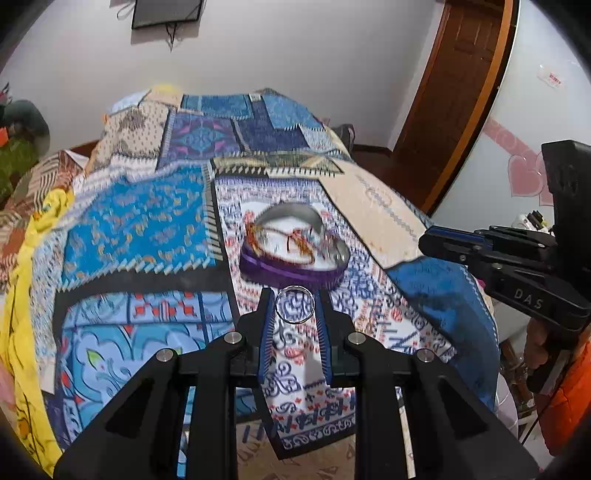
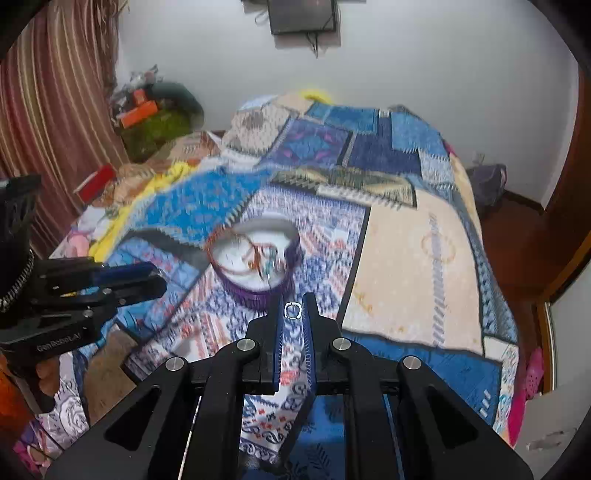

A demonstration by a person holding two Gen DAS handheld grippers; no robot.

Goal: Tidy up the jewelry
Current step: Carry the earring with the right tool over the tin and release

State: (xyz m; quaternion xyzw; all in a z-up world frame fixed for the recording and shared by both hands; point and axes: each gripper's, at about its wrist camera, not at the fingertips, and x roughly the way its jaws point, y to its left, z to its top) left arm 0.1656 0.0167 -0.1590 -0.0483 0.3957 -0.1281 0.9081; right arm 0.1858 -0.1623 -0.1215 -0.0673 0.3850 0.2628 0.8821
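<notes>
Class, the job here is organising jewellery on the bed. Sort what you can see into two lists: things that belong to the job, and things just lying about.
Part of the job:
- silver ring, held in the left gripper
- small ring, held in the right gripper
- purple round box holding bangles

Just lying about:
- patchwork bedspread
- wall screen
- striped curtain
- wooden door

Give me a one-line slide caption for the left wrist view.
Left tool grips a silver ring above the patchwork bedspread, short of the purple jewelry tin.
</notes>
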